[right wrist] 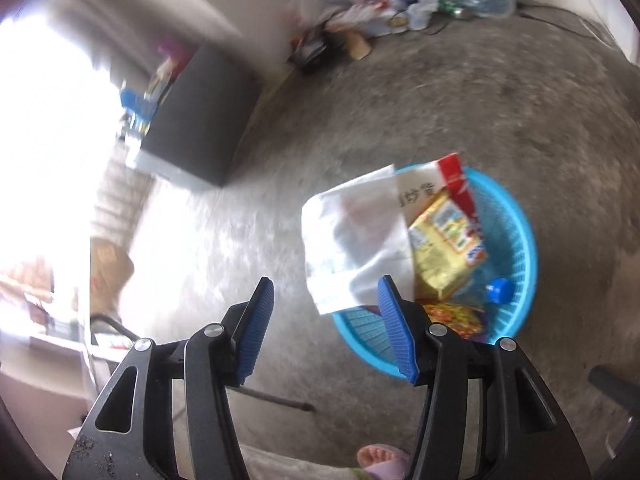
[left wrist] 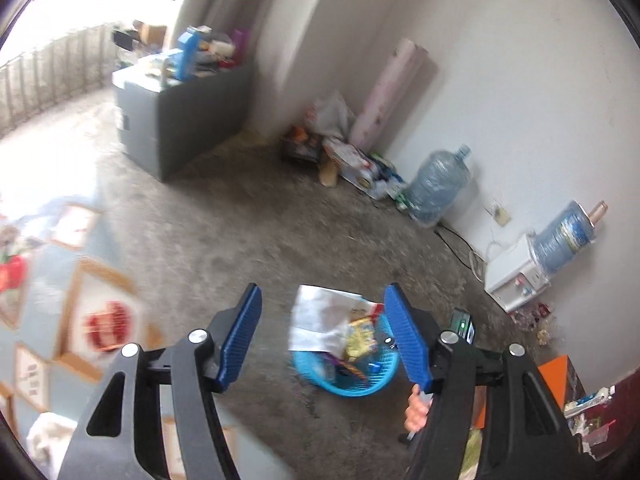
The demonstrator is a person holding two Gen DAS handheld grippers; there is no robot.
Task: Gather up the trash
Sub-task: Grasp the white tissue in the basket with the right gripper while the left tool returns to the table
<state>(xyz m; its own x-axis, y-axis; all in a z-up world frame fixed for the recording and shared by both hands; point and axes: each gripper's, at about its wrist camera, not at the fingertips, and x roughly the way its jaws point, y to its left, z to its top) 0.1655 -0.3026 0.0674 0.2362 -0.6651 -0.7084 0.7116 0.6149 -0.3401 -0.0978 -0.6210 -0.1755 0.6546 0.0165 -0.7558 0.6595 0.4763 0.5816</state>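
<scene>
The blue basket (right wrist: 516, 240) sat on the concrete floor (right wrist: 460, 92), already holding trash: a white paper bag (right wrist: 352, 232) draped over its rim, a yellow snack packet (right wrist: 444, 240), a red-and-white wrapper (right wrist: 456, 180), a colourful wrapper (right wrist: 456, 316) low down and a blue bottle cap (right wrist: 500, 290). The right wrist view looked almost straight down into it, so these pieces could be told apart; in the left wrist view the same basket (left wrist: 352, 384) was smaller and farther off, with the paper bag (left wrist: 320, 320) and yellow packet (left wrist: 362, 338) only roughly readable.

The right gripper (right wrist: 324, 320) was spread wide and held nothing, one blue pad overlapping the basket's near rim in the picture (whether it touched could not be told). The left gripper (left wrist: 324, 338) was likewise spread and empty, framing the basket between its pads.

Only the left view showed the far wall: a water jug (left wrist: 438, 186) on the floor, a white water dispenser (left wrist: 516, 276) with a jug on top, a pink roll (left wrist: 390, 92) leaning upright, and a patterned mat (left wrist: 60, 300) to the left. Both views caught the grey cabinet (left wrist: 180, 120) with clutter on top and the litter pile (right wrist: 380, 12) in the corner. Only the right view showed a foot in a pink slipper (right wrist: 380, 460) at the bottom edge.
</scene>
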